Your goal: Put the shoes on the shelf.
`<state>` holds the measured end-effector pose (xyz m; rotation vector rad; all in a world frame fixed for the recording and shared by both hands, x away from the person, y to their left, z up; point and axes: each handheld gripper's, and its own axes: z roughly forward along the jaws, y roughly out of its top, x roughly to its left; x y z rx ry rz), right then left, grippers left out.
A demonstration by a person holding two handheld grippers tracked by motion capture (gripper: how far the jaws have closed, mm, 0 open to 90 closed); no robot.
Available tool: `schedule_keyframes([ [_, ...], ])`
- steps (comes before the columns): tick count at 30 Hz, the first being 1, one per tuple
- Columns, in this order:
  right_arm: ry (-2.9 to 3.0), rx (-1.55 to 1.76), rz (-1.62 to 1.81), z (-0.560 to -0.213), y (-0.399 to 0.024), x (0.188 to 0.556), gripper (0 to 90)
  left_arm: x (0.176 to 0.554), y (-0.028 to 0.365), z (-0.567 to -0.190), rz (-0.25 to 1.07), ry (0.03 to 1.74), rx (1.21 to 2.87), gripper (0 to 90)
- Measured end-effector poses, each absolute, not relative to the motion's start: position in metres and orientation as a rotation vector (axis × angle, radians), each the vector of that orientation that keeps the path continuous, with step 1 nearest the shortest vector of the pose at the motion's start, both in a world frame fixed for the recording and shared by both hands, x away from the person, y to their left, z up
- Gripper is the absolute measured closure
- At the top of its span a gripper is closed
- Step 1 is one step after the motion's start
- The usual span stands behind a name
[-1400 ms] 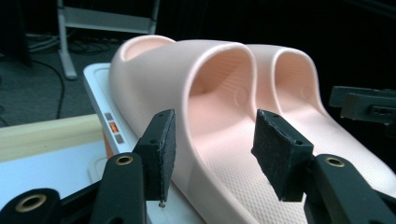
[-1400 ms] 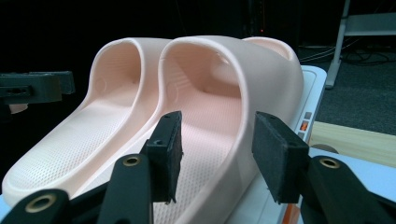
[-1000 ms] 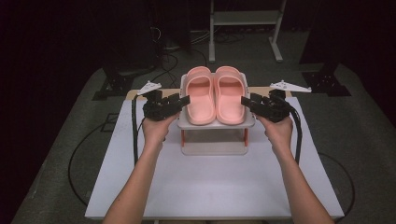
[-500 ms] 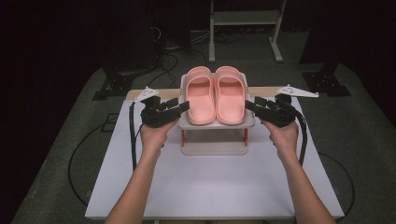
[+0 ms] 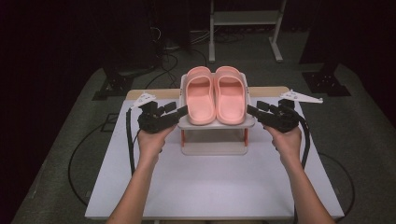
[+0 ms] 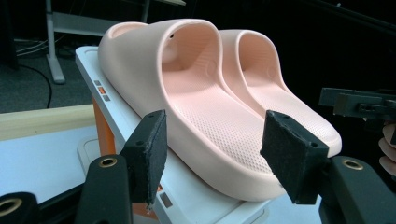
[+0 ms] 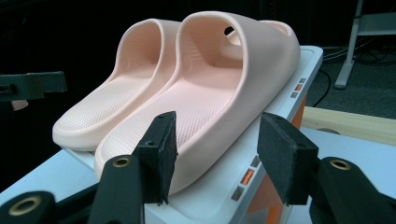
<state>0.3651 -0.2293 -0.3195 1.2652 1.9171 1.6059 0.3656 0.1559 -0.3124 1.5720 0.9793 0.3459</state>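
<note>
Two pink slippers, left (image 5: 199, 95) and right (image 5: 229, 95), lie side by side on top of a small white rack (image 5: 215, 125) with orange legs. My left gripper (image 5: 181, 111) points at the rack's left edge. In the left gripper view its jaws (image 6: 217, 158) stand apart, the left slipper's heel (image 6: 196, 107) showing between them, untouched. My right gripper (image 5: 252, 110) points at the rack's right edge. Its jaws (image 7: 219, 156) stand apart before the right slipper's (image 7: 219, 88) side, pads off it. Both pairs of jaws have just been opening.
The rack stands at the back middle of a white table (image 5: 210, 186), with a wooden strip (image 5: 271, 91) along the far edge. Bare tabletop lies in front of the rack. A metal stand (image 5: 243, 18) and cables (image 5: 159, 42) are on the dark floor behind.
Both grippers' jaws have widened. The left gripper has drawn back a little from the left slipper, out toward the left and nearer the person. The slippers stay on the rack.
</note>
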Motion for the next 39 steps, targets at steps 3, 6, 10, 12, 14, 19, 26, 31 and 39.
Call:
schedule_keyframes([
  [3, 1.909, 1.260, 1.615, -0.321, -0.232, 0.362, 46.8, 0.363, 0.155, -0.313, 0.343, 0.975, 1.574, 39.8],
  [6, 1.908, 1.256, 1.615, -0.321, -0.235, 0.358, 46.6, 0.360, 0.155, -0.313, 0.348, 0.964, 1.575, 39.3],
  [10, 1.904, 1.254, 1.620, -0.323, -0.238, 0.353, 45.7, 0.356, 0.156, -0.314, 0.352, 0.956, 1.578, 38.2],
  [12, 1.907, 1.258, 1.622, -0.323, -0.238, 0.352, 45.5, 0.354, 0.156, -0.315, 0.347, 0.957, 1.577, 38.0],
  [14, 1.909, 1.252, 1.617, -0.325, -0.240, 0.350, 45.0, 0.351, 0.156, -0.316, 0.349, 0.951, 1.579, 37.5],
  [19, 1.911, 1.244, 1.619, -0.326, -0.242, 0.344, 43.3, 0.343, 0.158, -0.319, 0.353, 0.947, 1.582, 36.0],
  [26, 1.900, 1.209, 1.638, -0.328, -0.246, 0.337, 40.0, 0.336, 0.164, -0.323, 0.355, 0.949, 1.572, 34.2],
  [31, 1.913, 1.209, 1.634, -0.335, -0.248, 0.336, 36.7, 0.332, 0.169, -0.330, 0.365, 0.961, 1.567, 32.2],
  [39, 1.908, 1.214, 1.640, -0.345, -0.252, 0.332, 34.8, 0.328, 0.172, -0.335, 0.366, 0.974, 1.561, 28.9],
])
